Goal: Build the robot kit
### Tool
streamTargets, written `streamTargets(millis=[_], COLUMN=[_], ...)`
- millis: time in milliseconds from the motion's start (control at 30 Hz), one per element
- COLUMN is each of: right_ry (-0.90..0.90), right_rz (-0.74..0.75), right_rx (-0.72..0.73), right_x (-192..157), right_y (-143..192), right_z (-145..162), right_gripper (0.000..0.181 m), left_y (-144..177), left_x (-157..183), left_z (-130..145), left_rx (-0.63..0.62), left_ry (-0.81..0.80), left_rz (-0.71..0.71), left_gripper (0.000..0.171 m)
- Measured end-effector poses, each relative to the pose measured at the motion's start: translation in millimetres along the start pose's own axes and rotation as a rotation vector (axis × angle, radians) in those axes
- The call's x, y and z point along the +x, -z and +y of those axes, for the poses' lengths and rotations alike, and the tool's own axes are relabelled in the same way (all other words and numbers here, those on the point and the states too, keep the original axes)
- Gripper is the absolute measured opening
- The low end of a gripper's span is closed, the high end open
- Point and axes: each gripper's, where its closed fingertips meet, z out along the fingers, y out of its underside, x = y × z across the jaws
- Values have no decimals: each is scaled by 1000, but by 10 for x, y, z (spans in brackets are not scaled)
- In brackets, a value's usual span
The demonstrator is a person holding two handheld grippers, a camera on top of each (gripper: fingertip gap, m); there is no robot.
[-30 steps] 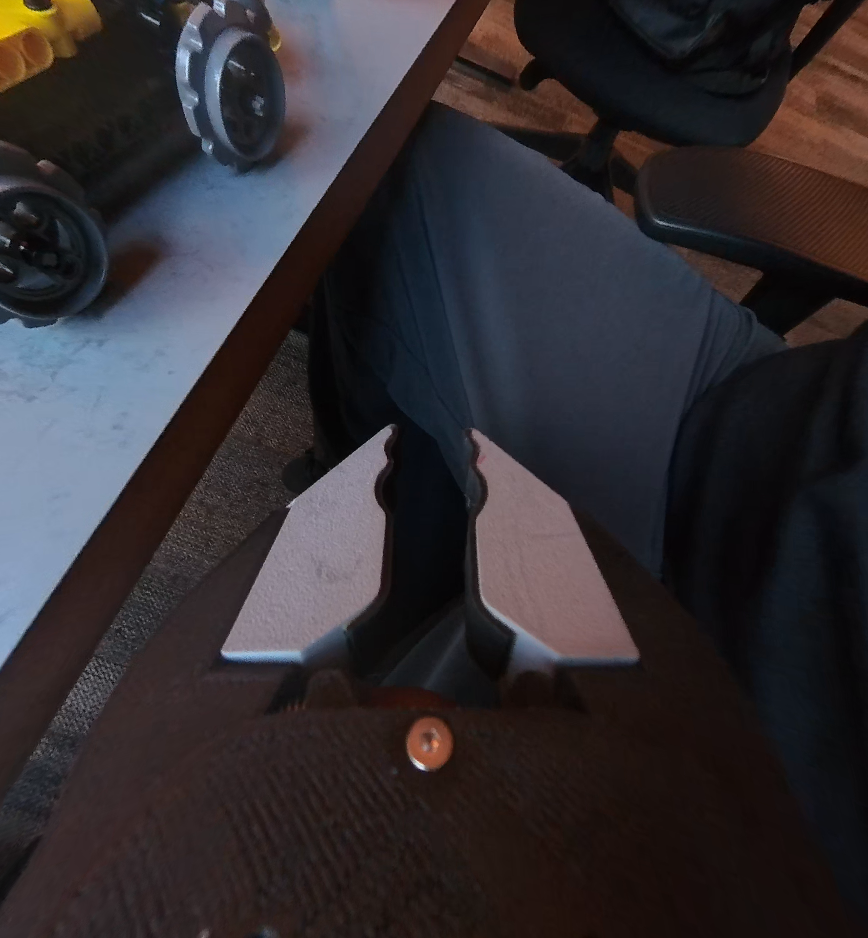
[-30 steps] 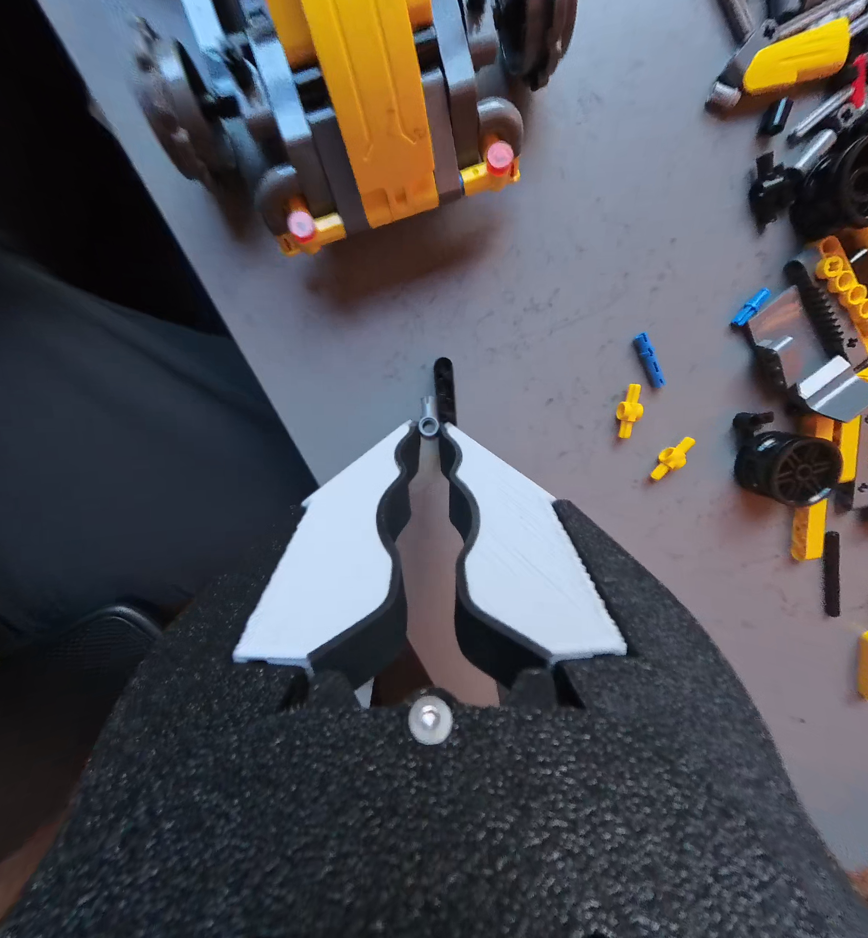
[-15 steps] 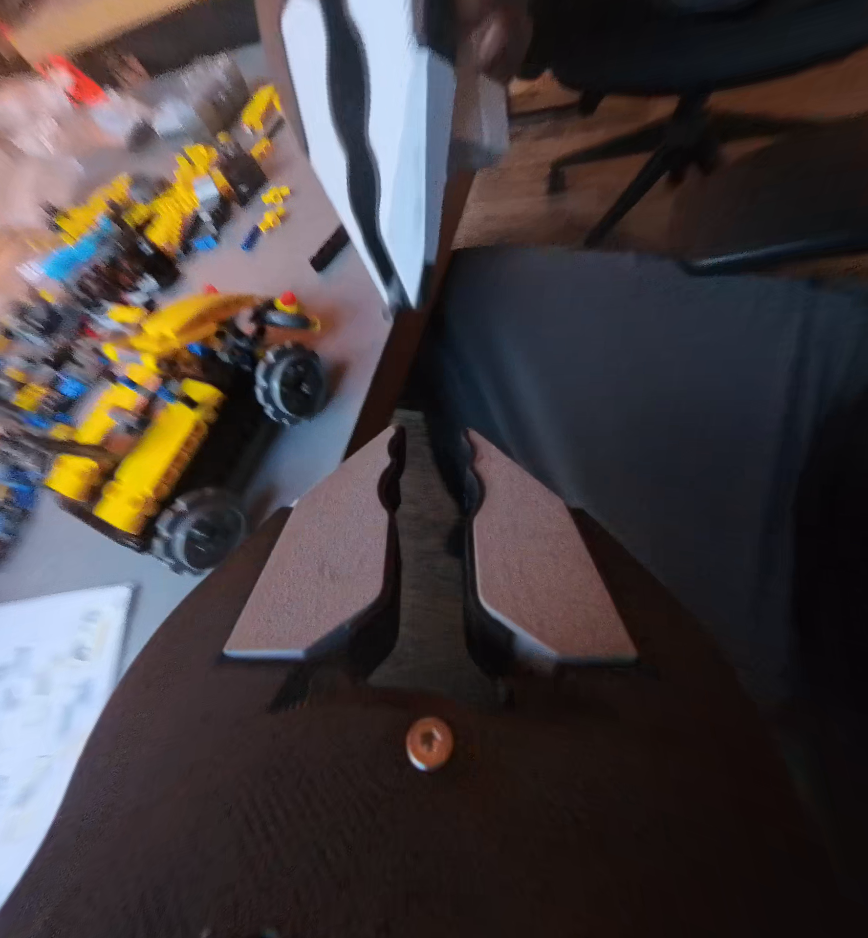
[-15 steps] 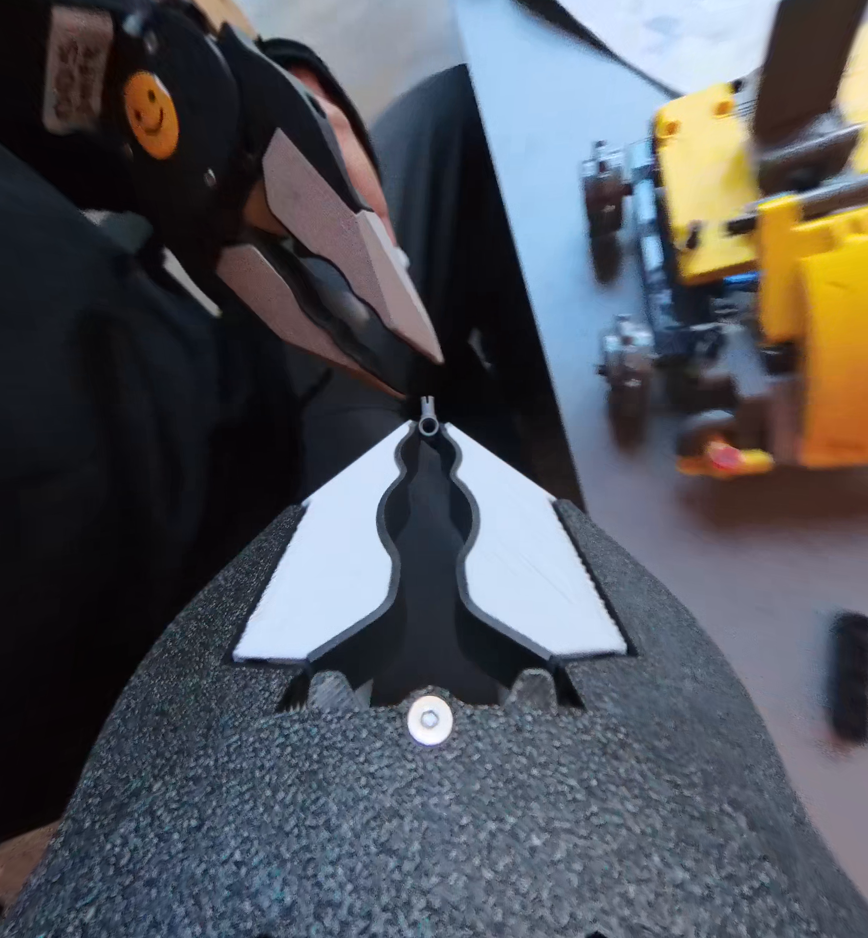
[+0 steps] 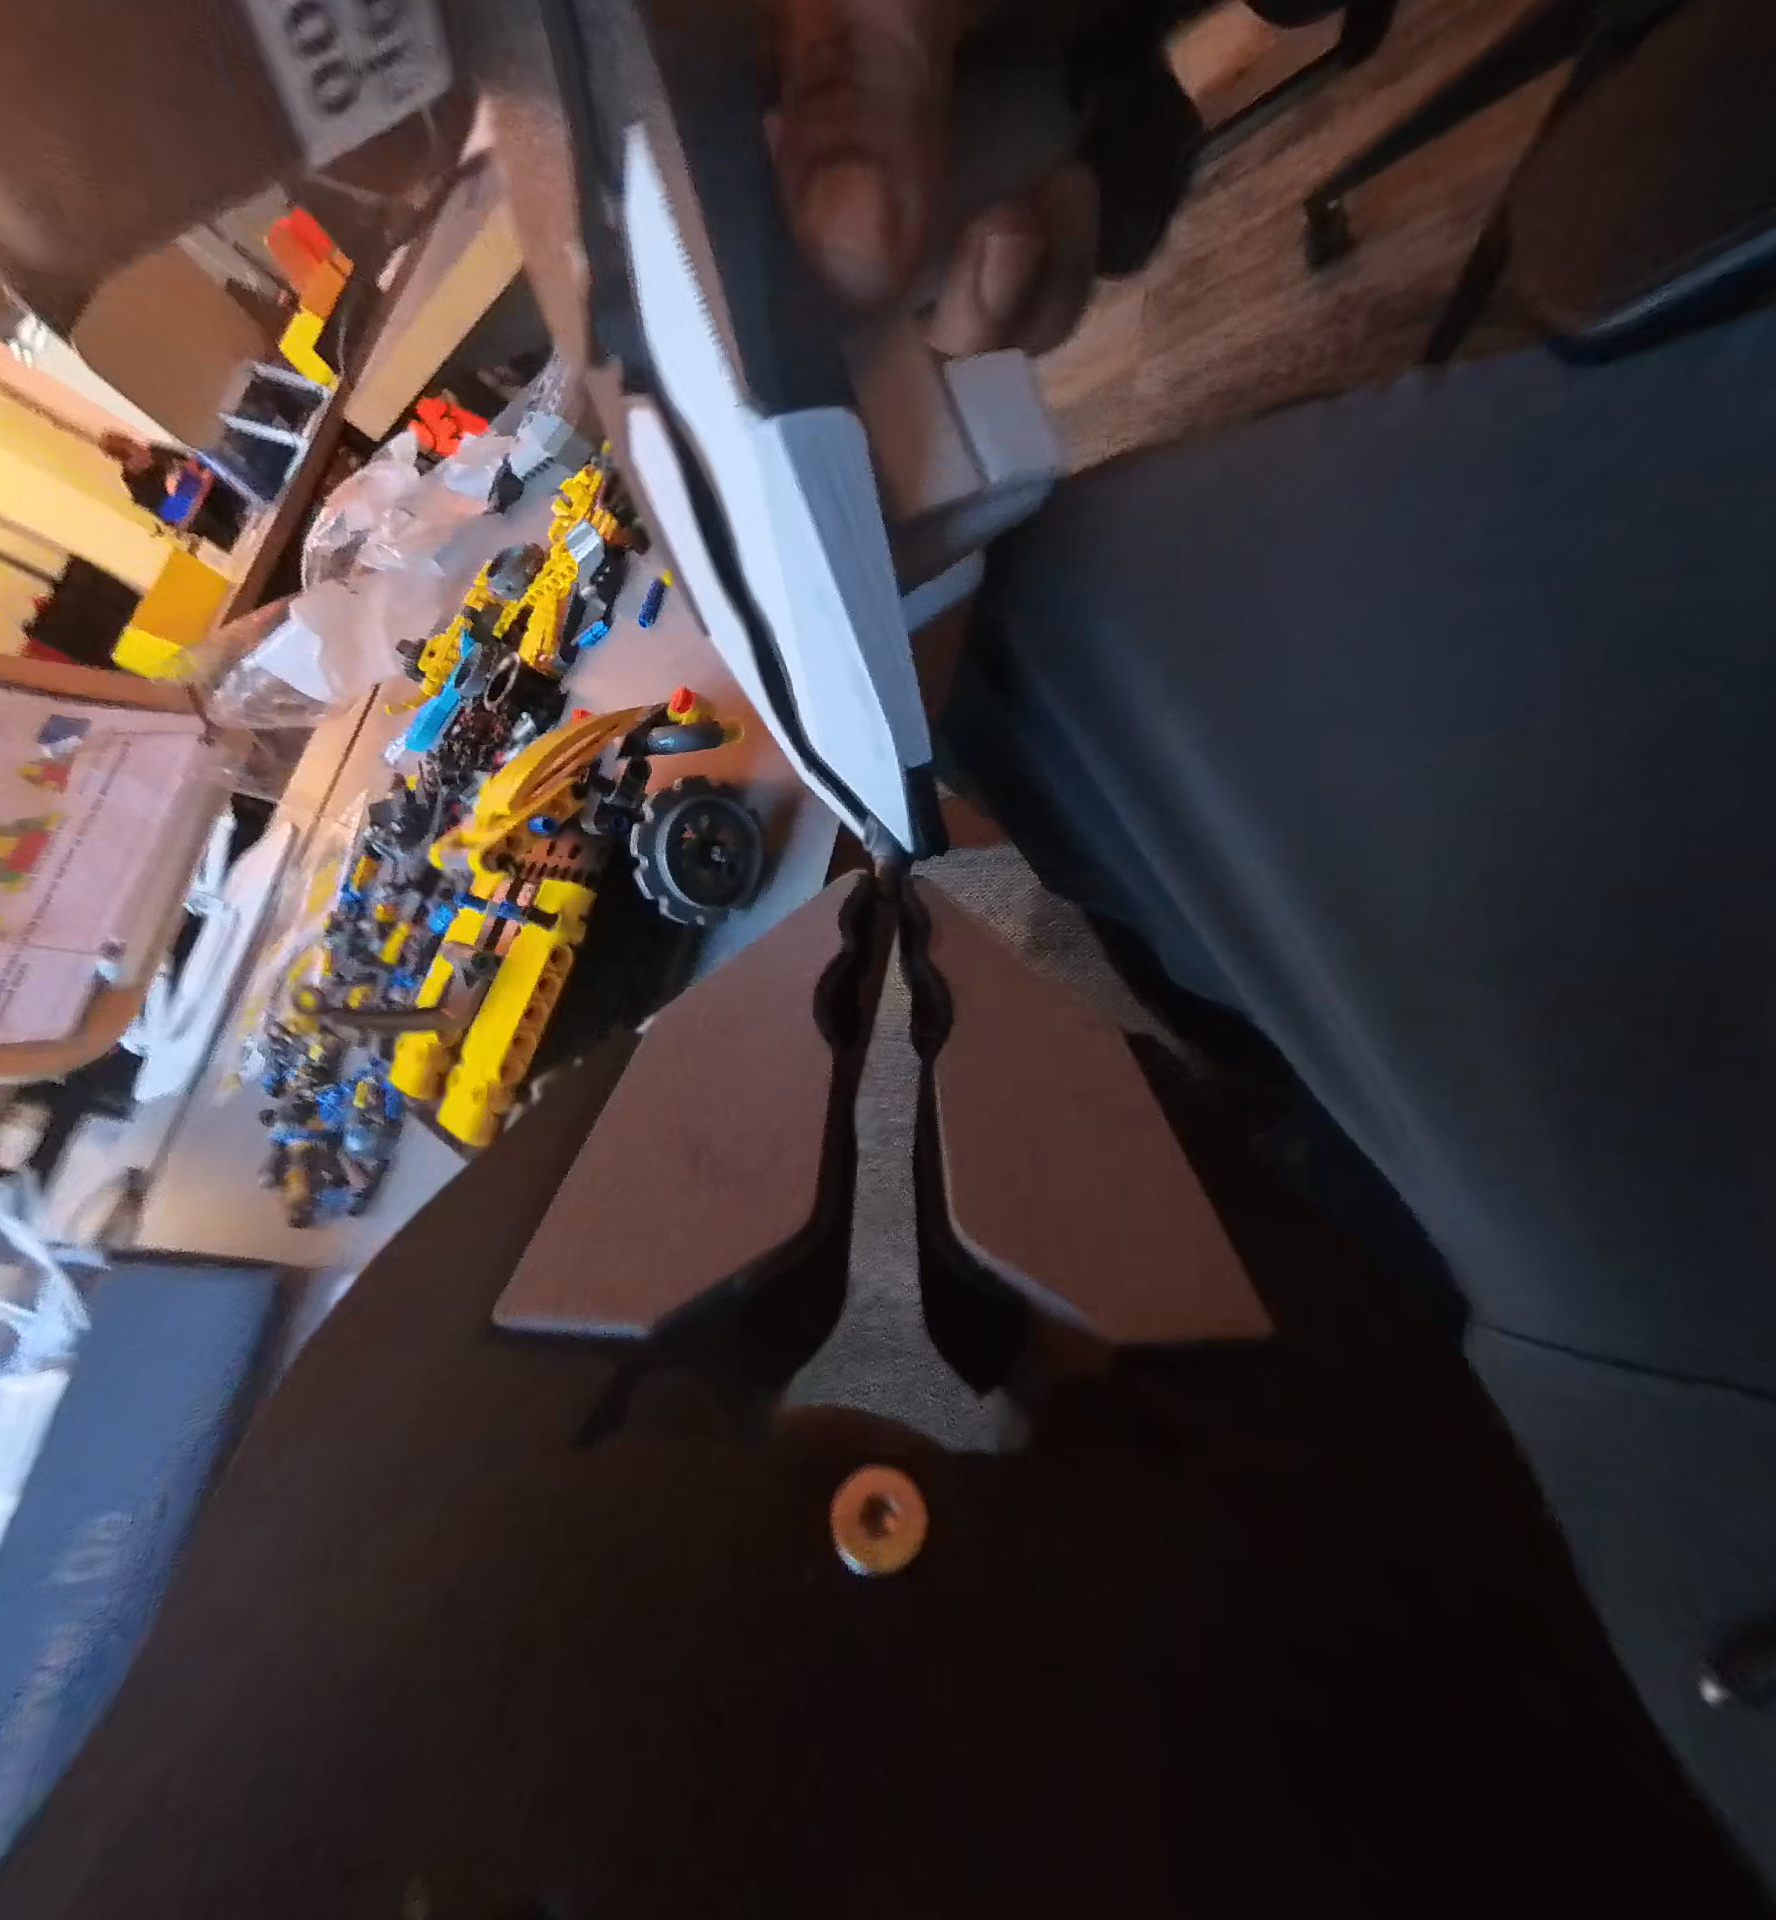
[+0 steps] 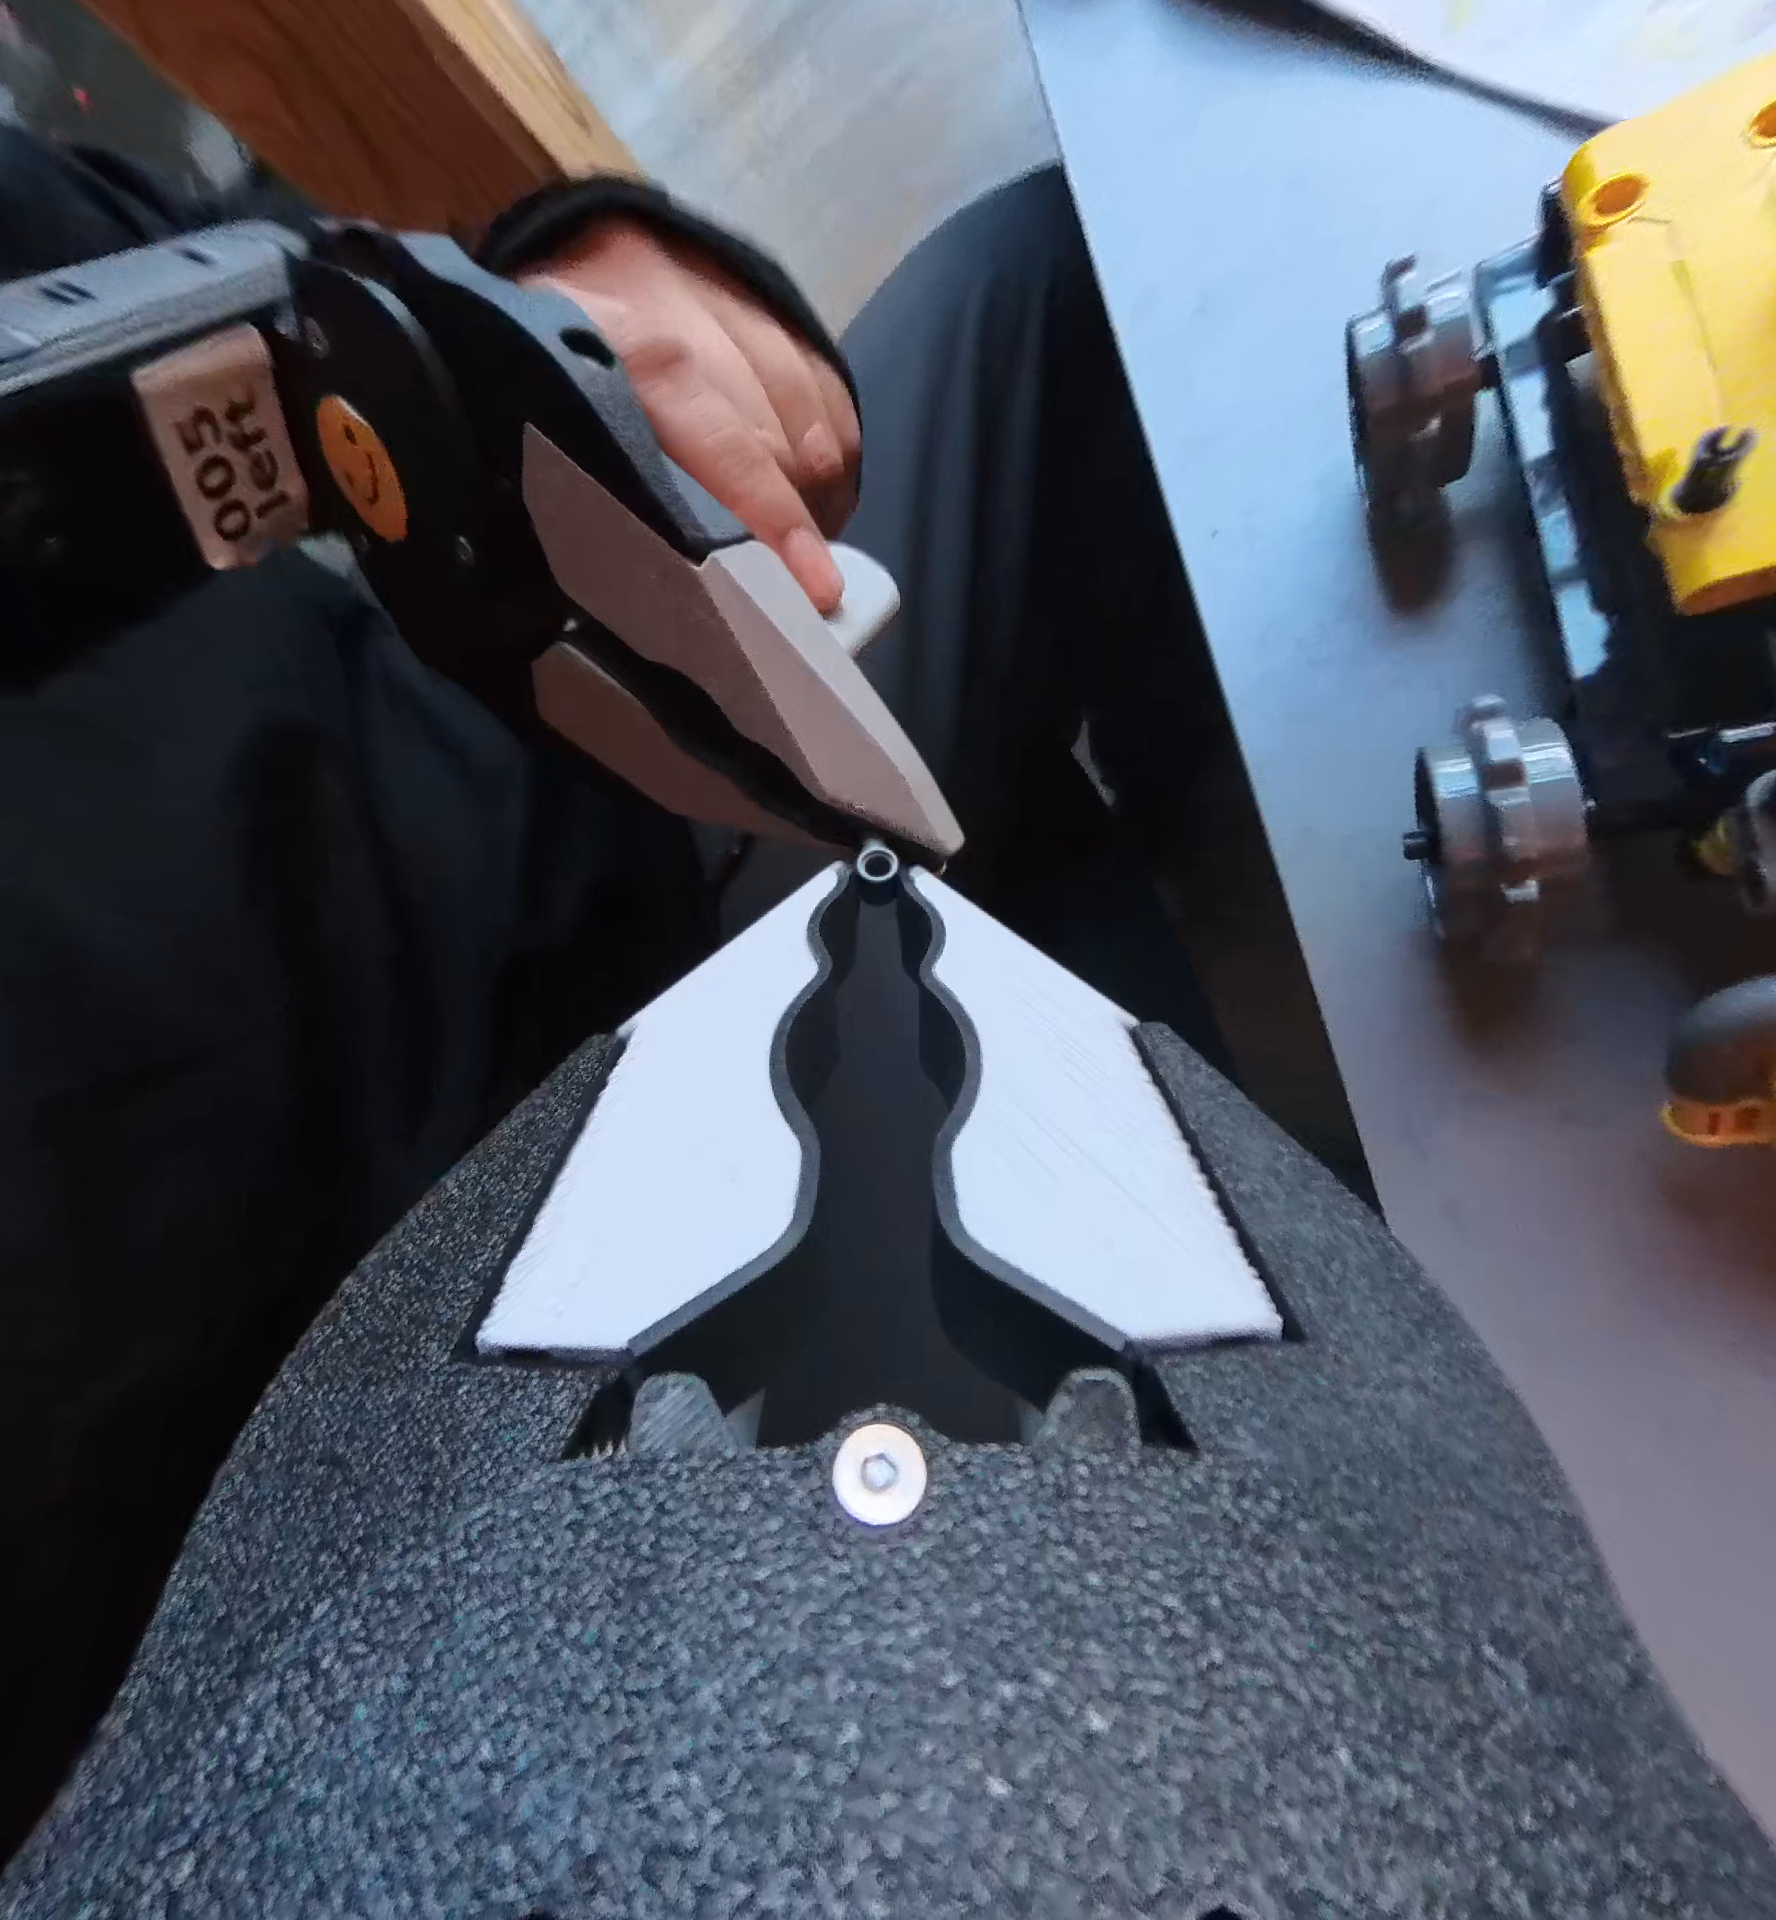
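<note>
My right gripper (image 6: 877, 881) is shut on a small grey pin (image 6: 877, 862), held off the table edge above a person's lap. My left gripper (image 5: 886, 888) meets it tip to tip, its jaws closed down onto the far end of the same pin (image 5: 882, 864). In the right wrist view the left gripper (image 6: 923, 840) comes in from the upper left, held by a hand (image 6: 728, 384). In the left wrist view the right gripper (image 5: 889, 831) comes down from above. A yellow and black toy vehicle (image 6: 1694, 364) stands on the grey table (image 6: 1227, 364).
The vehicle (image 5: 520, 935) has a grey toothed wheel (image 5: 697, 852) near the table edge. A pile of loose yellow, black and blue pieces (image 5: 531, 613) lies beyond it, with plastic bags (image 5: 364, 530) and a printed sheet (image 5: 42, 862). The person's dark trouser leg (image 5: 1383, 831) fills the right. Both grippers' tips are close together, under 4 cm apart. The grey toothed wheel (image 5: 697, 852) is about 8 cm from both grippers' fingertips.
The right gripper carried the pin from over the table to the table edge. The left gripper swung up to meet it and its jaws closed from open onto the pin.
</note>
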Motion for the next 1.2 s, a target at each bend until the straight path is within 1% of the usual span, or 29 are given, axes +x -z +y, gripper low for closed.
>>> streamTargets(millis=[100, 200, 333, 467, 567, 633, 700, 733, 767, 833, 900, 967, 1000, 1067, 1133, 1200], right_ry=[-30, -57, -84, -66, -47, -31, -26, -27, -22, 6, 28, 30, 28, 40, 42, 48], right_rz=[-1, 19, 10, 24, 47, 64, 85, 104, 139, 286, 471, 614, 648, 672, 666, 659], right_rx=[129, 239, 326, 347, 378, 387, 394, 400, 403, 391, 361, 271, 214, 103, 0, -68], right_x=[12, 46, 51, 42, 36, 36, 49, 71, 117, 317, 598, 885, 996, 1159, 1273, 1349], right_y=[9, -4, 1, 21, 47, 59, 96, 150, 241, 566, 1024, 1384, 1475, 1510, 1434, 1356], right_z=[-100, -167, -228, -239, -282, -289, -285, -282, -272, -225, -157, -22, 49, 160, 252, 302], right_gripper=[8, 8, 9, 8, 7, 7, 7, 7, 7, 8, 7, 7, 6, 6, 6, 6], left_y=[12, 17, 25, 26, 21, 9, -4, -5, 0, 33, 86, 126, 136, 144, 147, 149], left_x=[-44, -76, -116, -132, -158, -138, -78, -55, -58, -90, -100, -88, -92, -101, -104, -95], left_z=[16, 47, 42, 24, 9, -5, -3, 10, 39, 108, 159, 220, 263, 343, 381, 395], left_rx=[43, 61, 77, 86, 103, 119, 125, 122, 112, 94, 88, 79, 70, 44, 30, 24], left_ry=[221, 344, 377, 386, 436, 517, 596, 616, 631, 645, 659, 667, 664, 656, 662, 670], left_rz=[17, 29, 12, -7, -21, 8, 76, 105, 117, 126, 153, 175, 172, 162, 165, 172], left_gripper=[0, 0, 0, 0, 0, 1, 4, 4, 9, 13, 13, 13, 13, 13, 13, 13])
